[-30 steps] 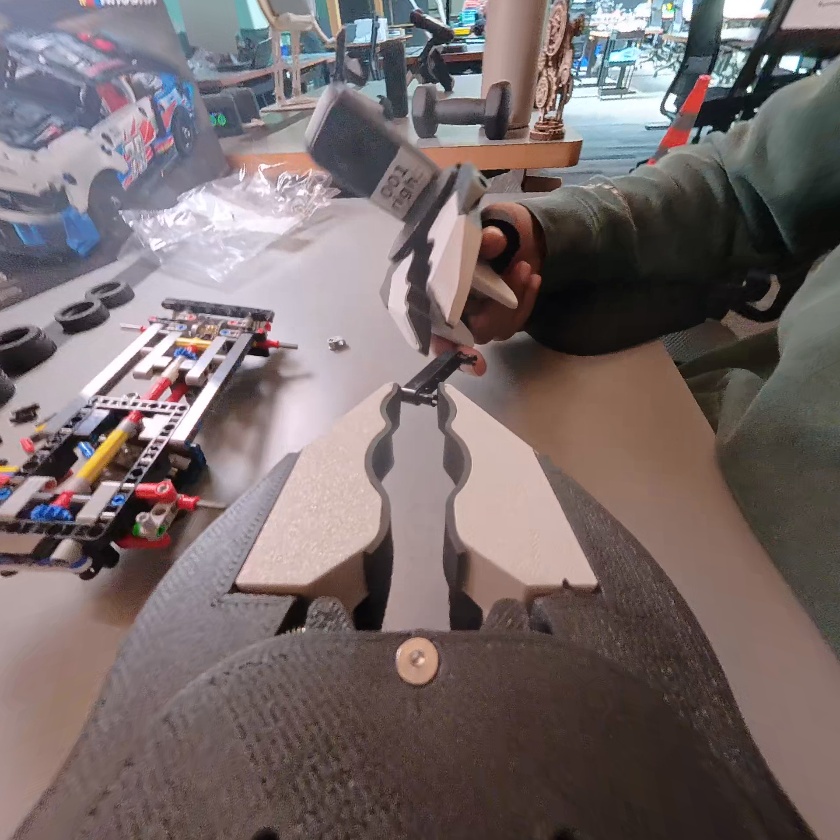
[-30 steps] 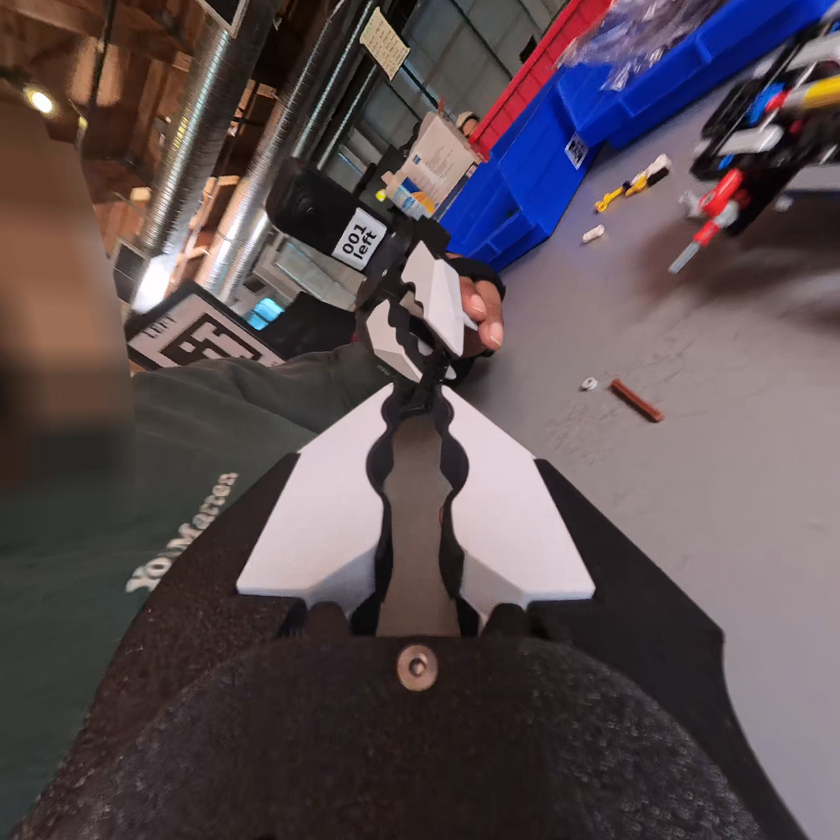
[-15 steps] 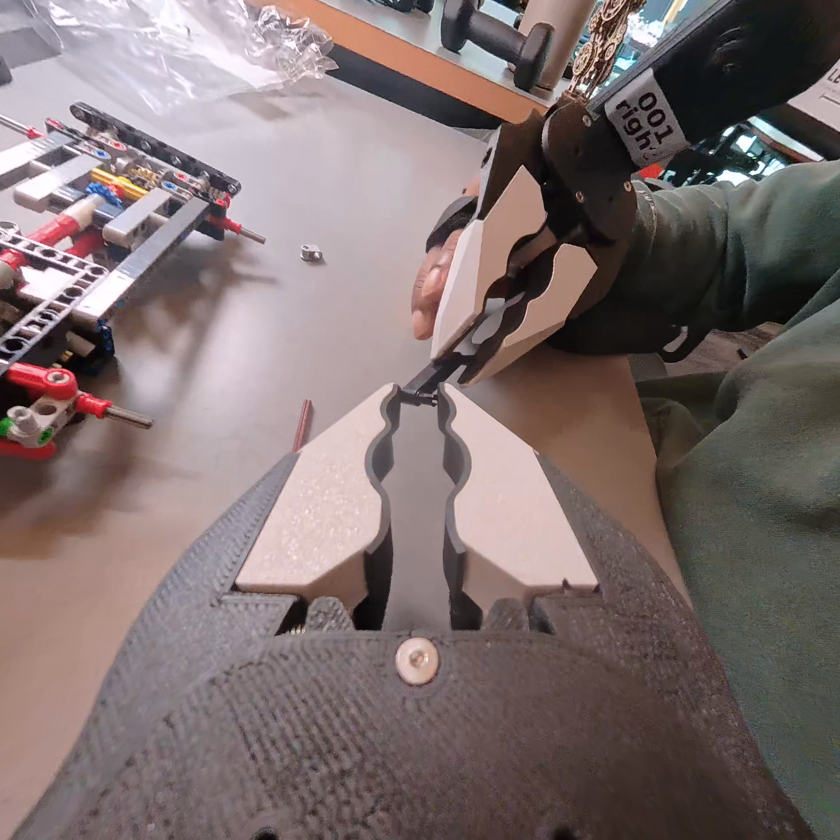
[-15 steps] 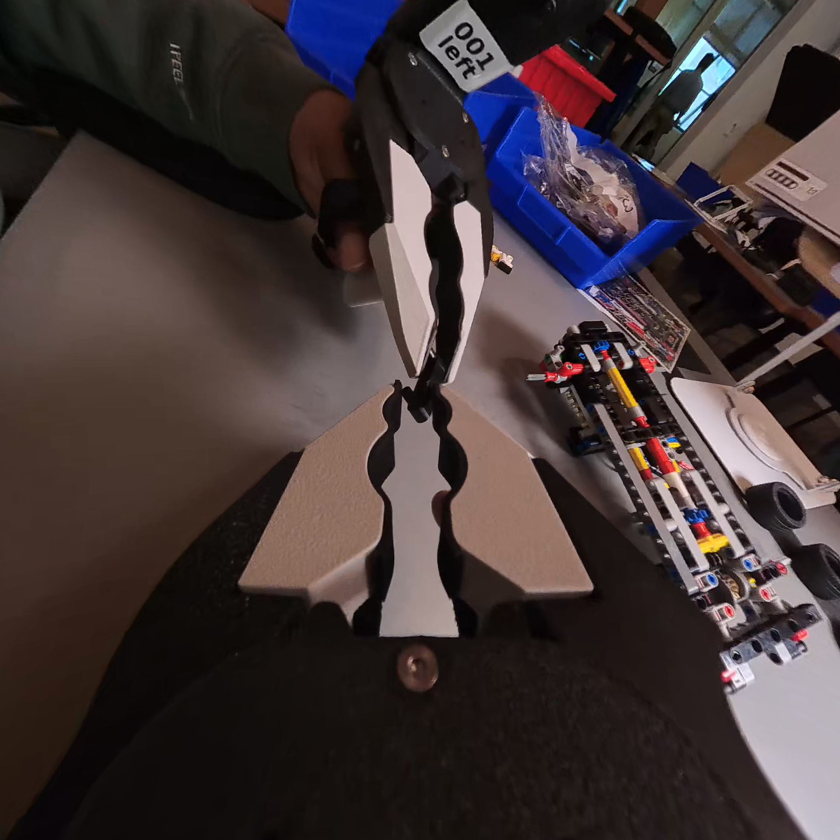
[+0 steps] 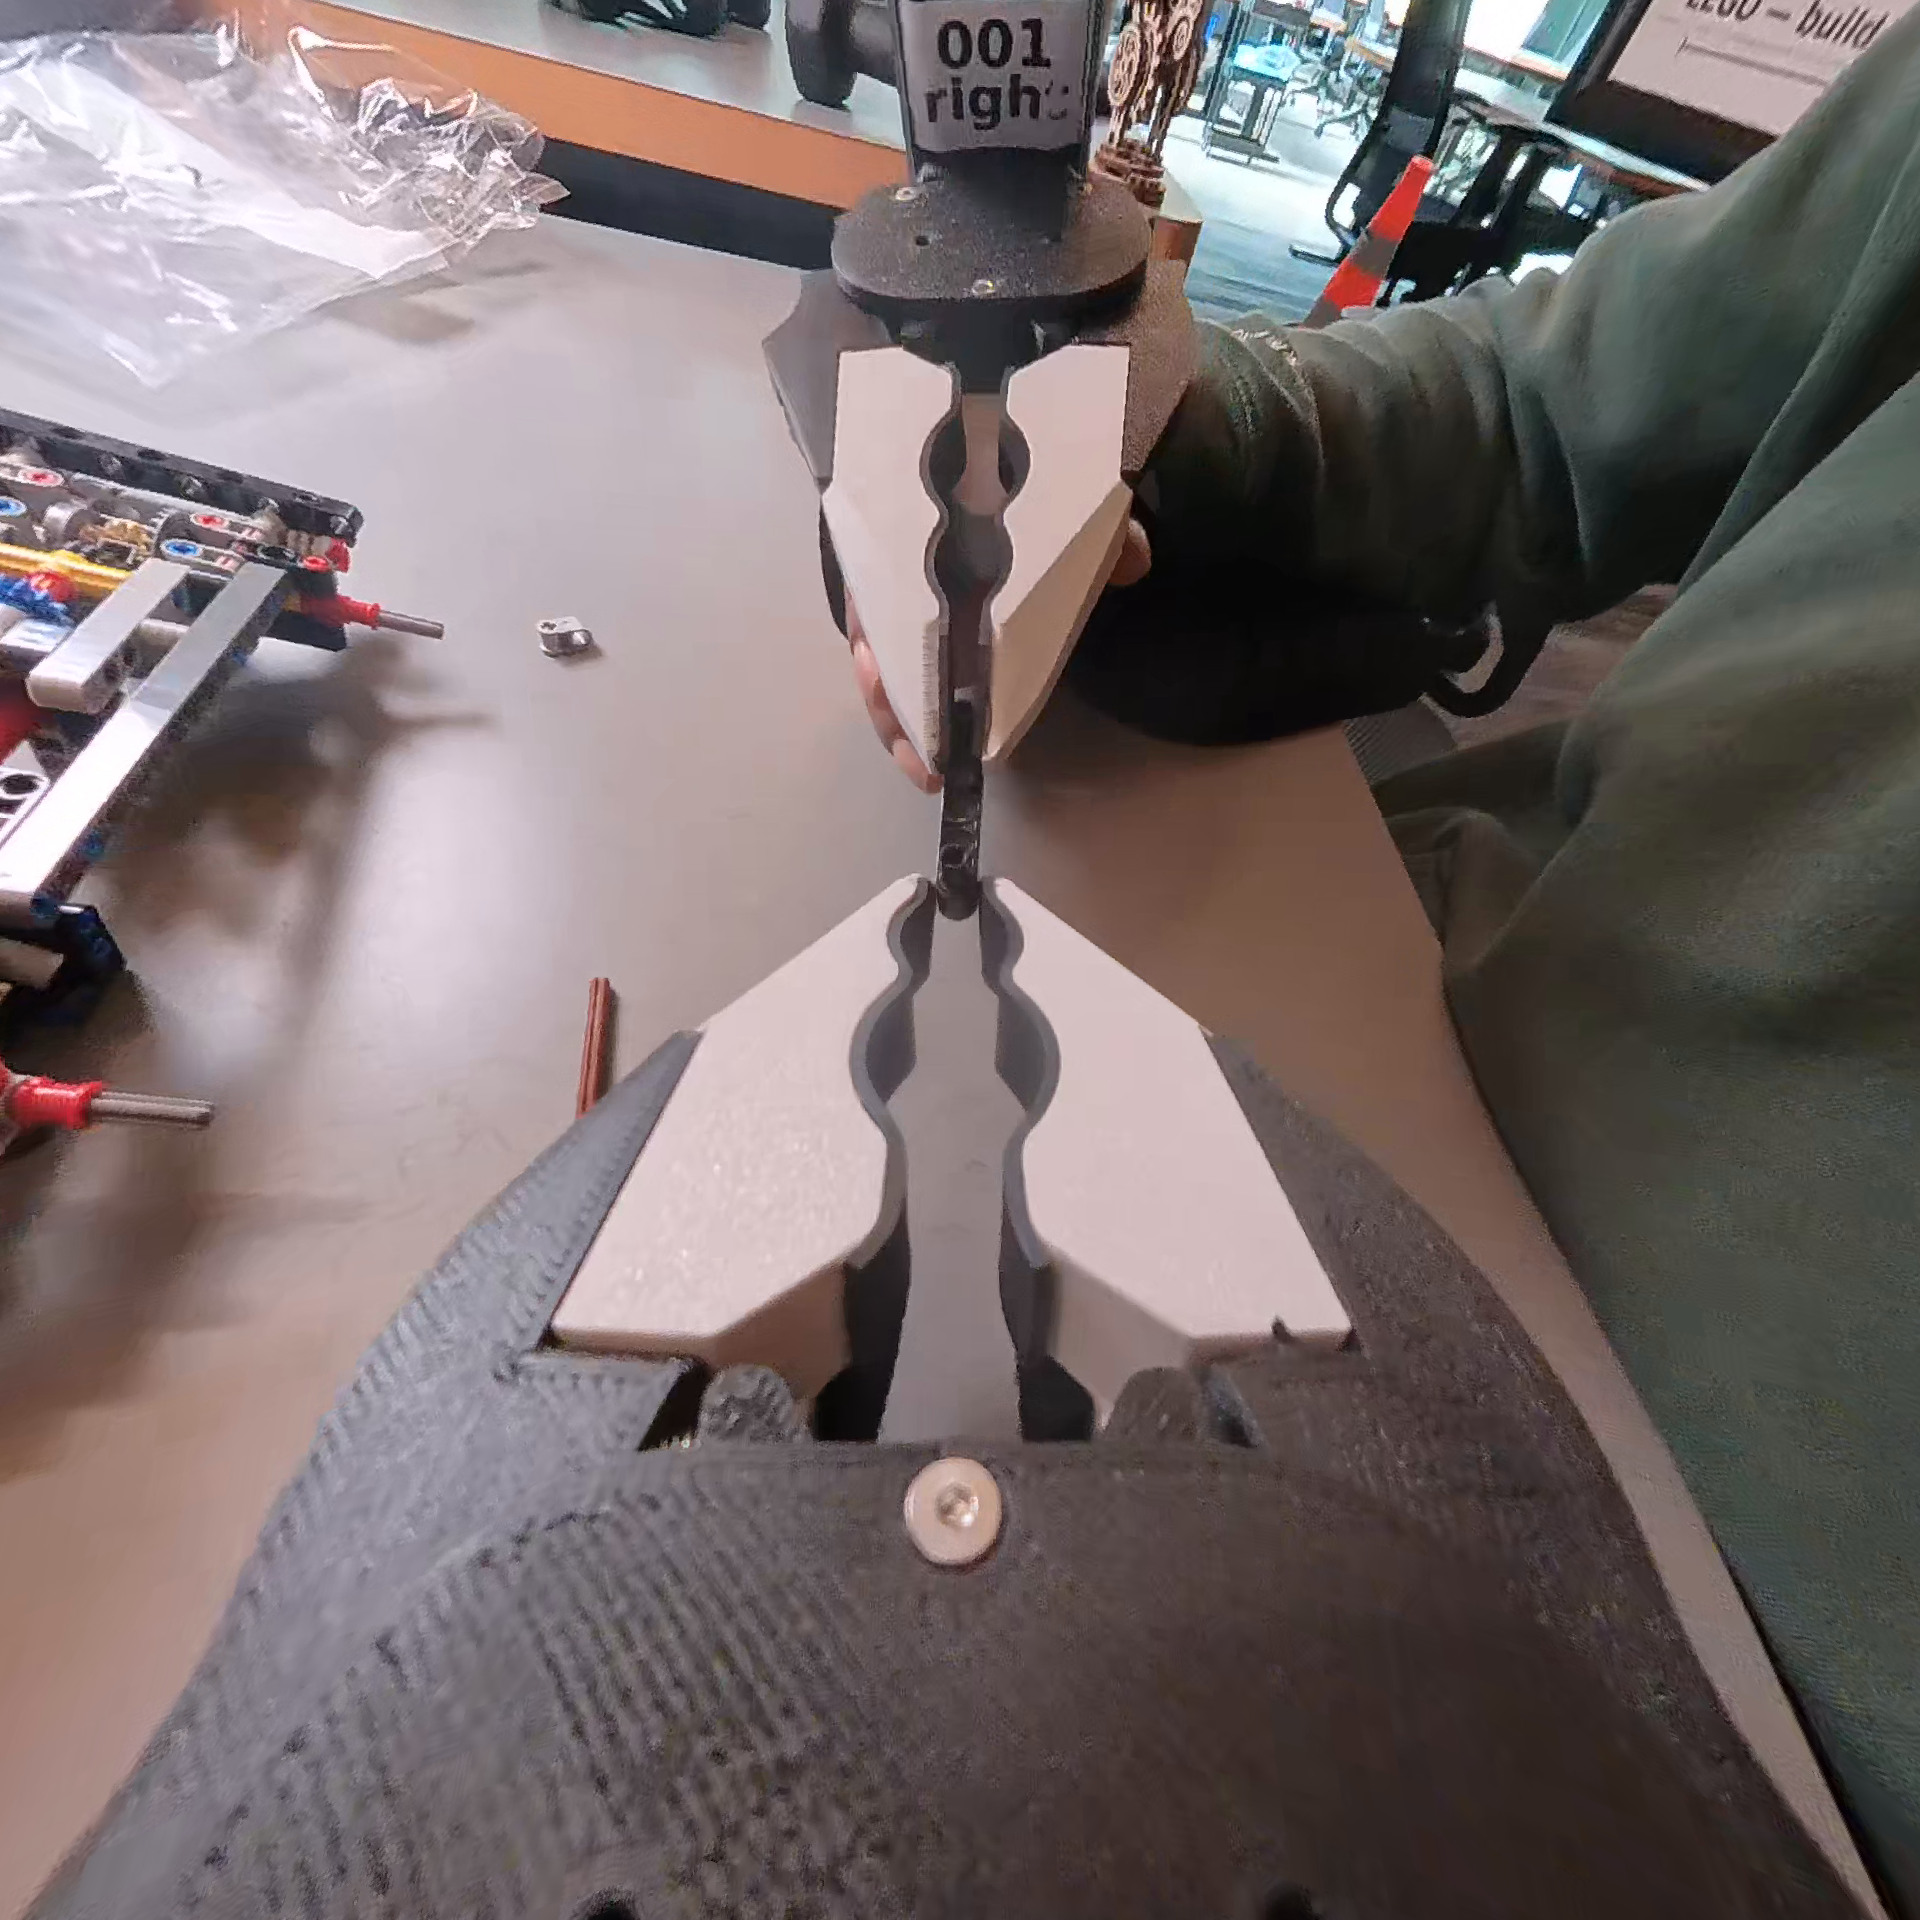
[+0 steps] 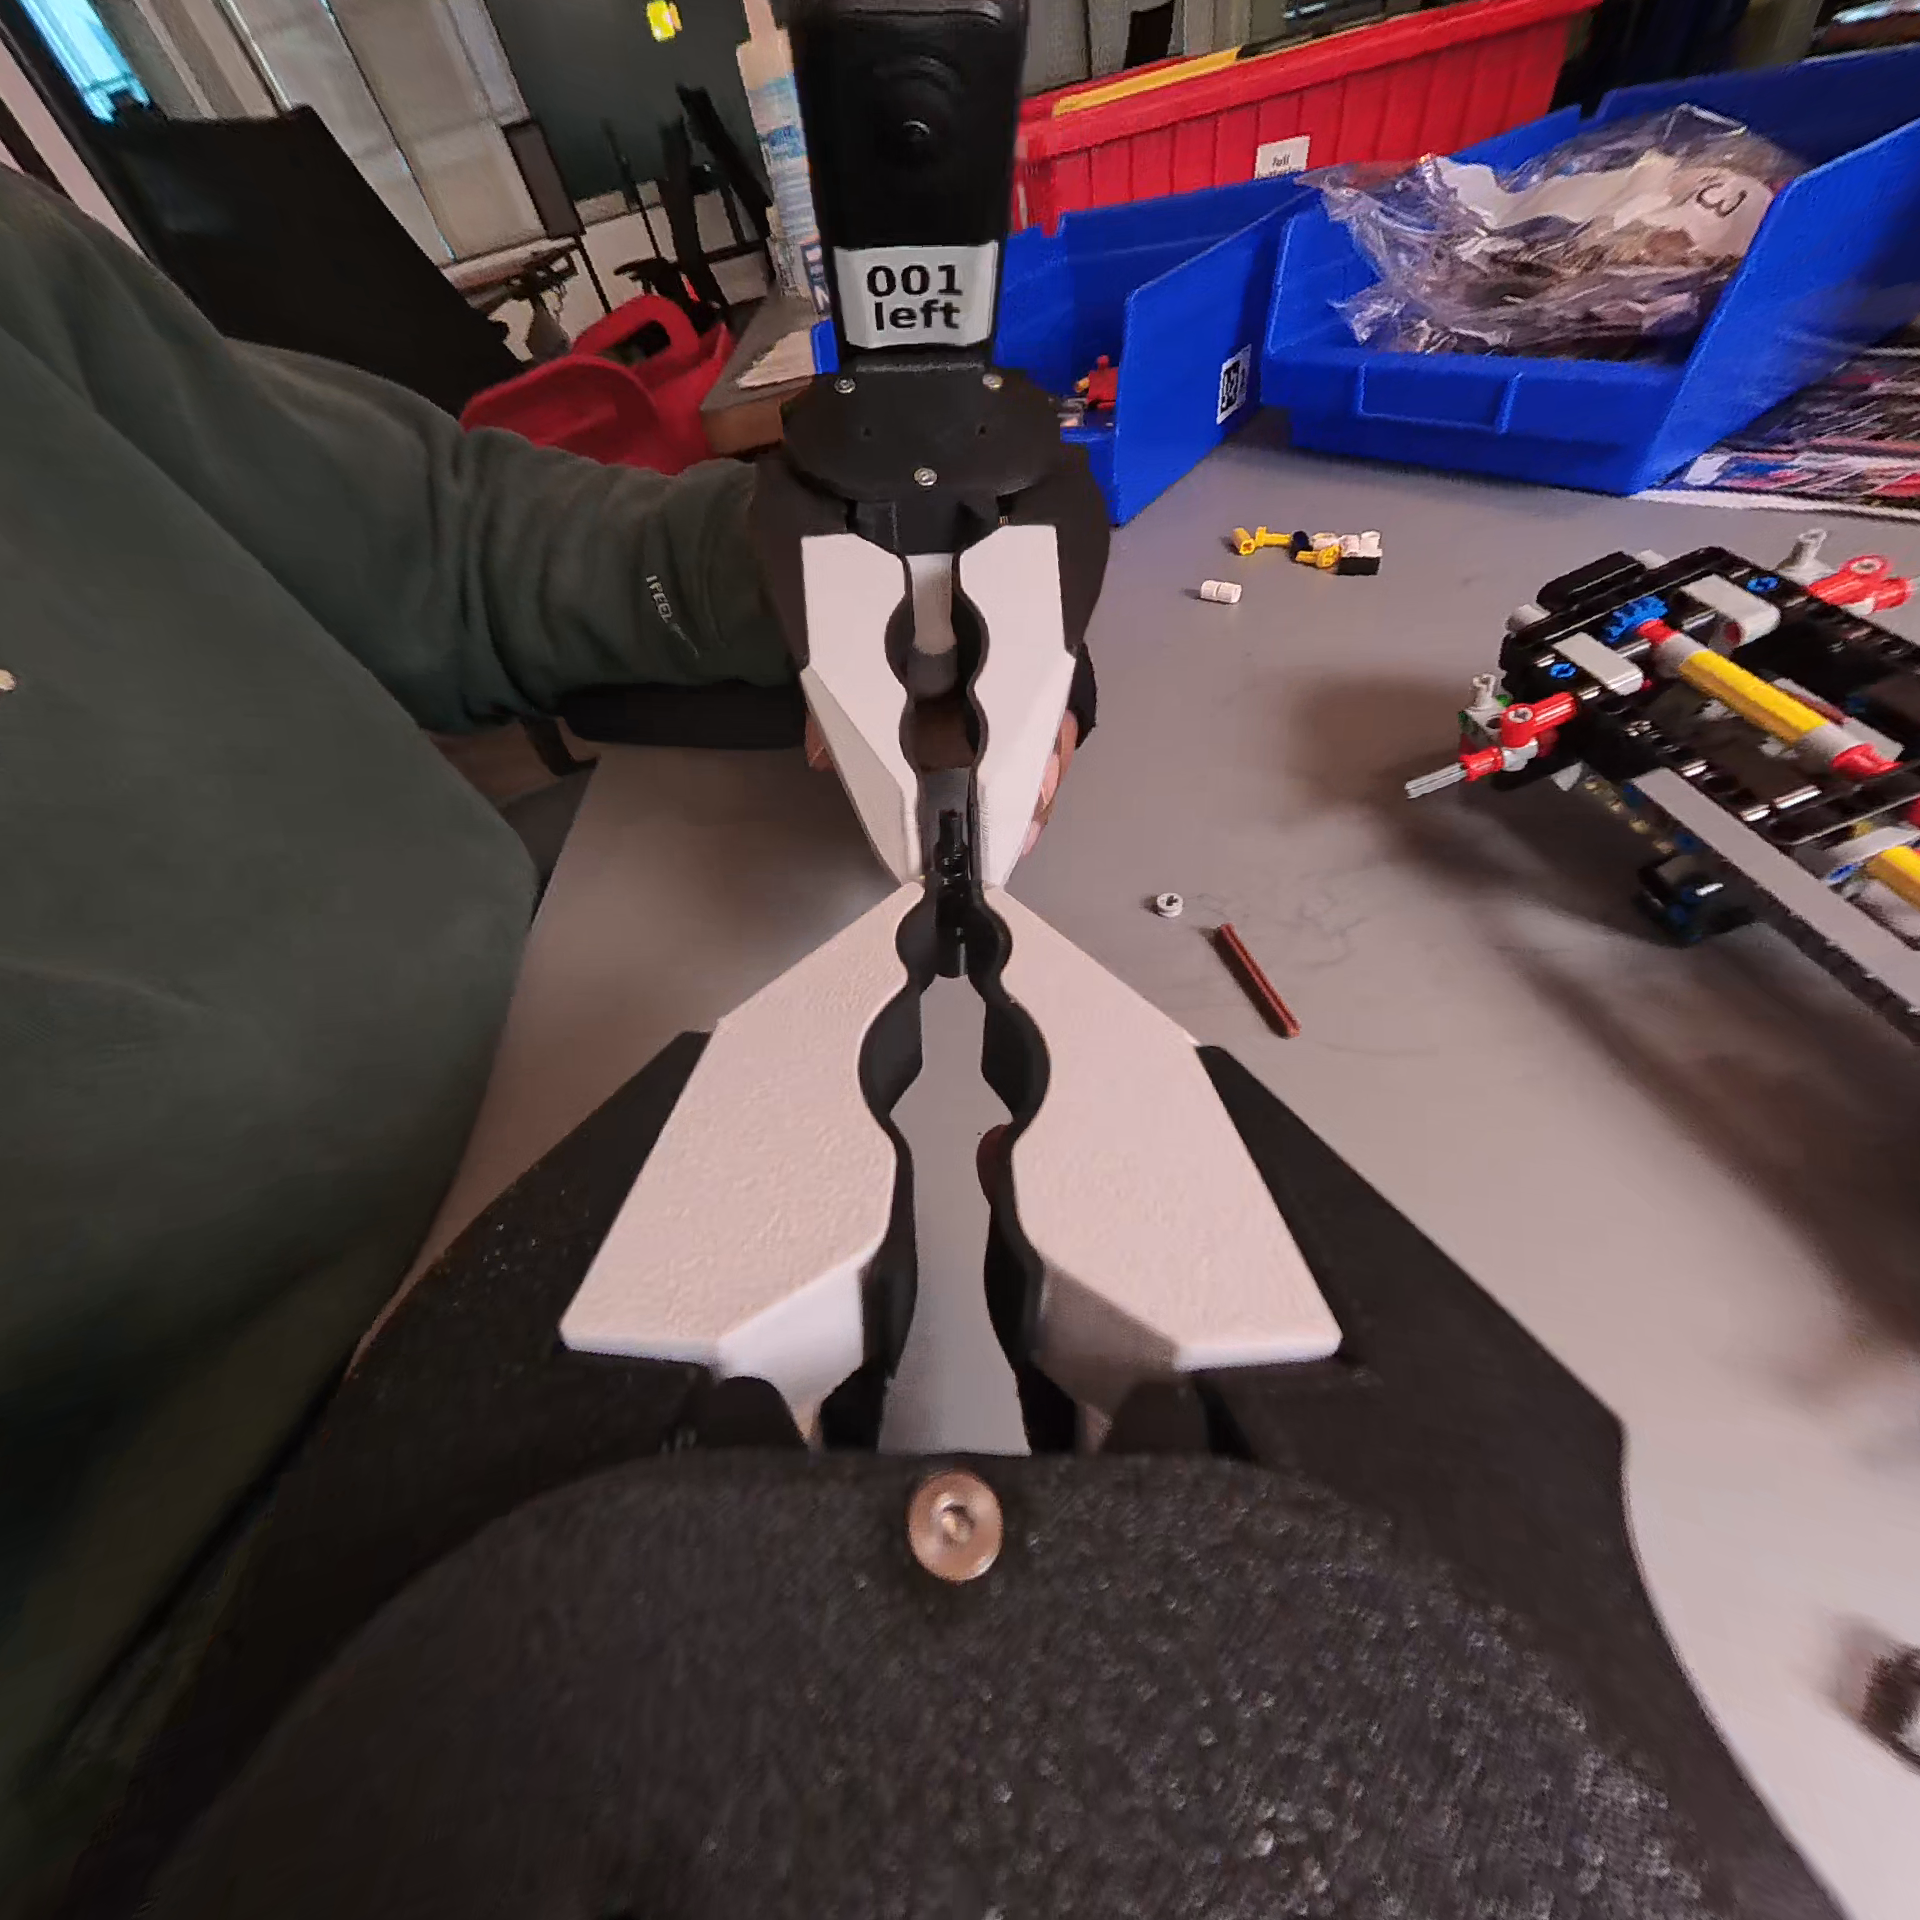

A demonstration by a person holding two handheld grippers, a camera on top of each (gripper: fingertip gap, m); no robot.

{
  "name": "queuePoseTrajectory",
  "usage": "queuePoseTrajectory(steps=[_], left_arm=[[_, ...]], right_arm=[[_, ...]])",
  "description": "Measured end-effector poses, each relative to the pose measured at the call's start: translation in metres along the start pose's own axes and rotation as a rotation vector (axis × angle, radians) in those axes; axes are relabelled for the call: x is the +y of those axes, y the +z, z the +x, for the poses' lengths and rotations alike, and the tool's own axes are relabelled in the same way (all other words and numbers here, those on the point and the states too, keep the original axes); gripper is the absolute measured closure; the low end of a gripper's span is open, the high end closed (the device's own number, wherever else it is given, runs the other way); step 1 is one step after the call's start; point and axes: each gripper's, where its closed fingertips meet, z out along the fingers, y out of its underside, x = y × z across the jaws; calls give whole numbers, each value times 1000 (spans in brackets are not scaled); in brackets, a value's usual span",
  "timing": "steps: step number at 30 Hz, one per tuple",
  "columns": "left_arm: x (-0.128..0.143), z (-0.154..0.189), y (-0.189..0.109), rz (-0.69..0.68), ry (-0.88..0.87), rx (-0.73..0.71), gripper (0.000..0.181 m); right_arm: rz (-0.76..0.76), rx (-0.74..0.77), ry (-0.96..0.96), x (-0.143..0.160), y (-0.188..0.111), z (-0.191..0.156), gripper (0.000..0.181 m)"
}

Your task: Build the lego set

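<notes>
A small black Lego piece [image 5: 958,831] is held above the table between both grippers, which face each other tip to tip. My left gripper [image 5: 956,896] is shut on its near end. My right gripper [image 5: 961,732] is shut on its far end. In the right wrist view the black piece [image 6: 950,883] sits between my right gripper's tips [image 6: 951,920] and the left gripper's tips [image 6: 949,857]. The partly built Lego chassis [image 5: 156,623] lies on the table to the left; it also shows in the right wrist view [image 6: 1714,707].
A small grey piece [image 5: 564,636] and a brown axle [image 5: 597,1049] lie on the grey table [image 5: 623,436]. A crumpled plastic bag [image 5: 208,156] lies at the back left. Blue bins [image 6: 1558,364], a red bin [image 6: 1299,125] and loose small pieces [image 6: 1309,549] sit behind. A green sleeve [image 5: 1455,468] reaches in. Both grippers' tips are close together, under 4 cm apart.
Both grippers have swung round until they point straight at each other in one line, still holding the black piece between them. The right gripper, tilted before, now stands square to the left one.
</notes>
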Motion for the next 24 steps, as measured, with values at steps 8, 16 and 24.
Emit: queuePoseTrajectory(steps=[8,16,24], left_arm=[[11,-4,1,-80,120,-61,175],[27,-10,5,-179,200,-124,170],[52,-19,12,-337,285,-194,174]], right_arm=[[-60,22,5,11,4,3,181],[-183,58,-44,32,7,7,181],[-356,156,-167,54,16,15,180]])
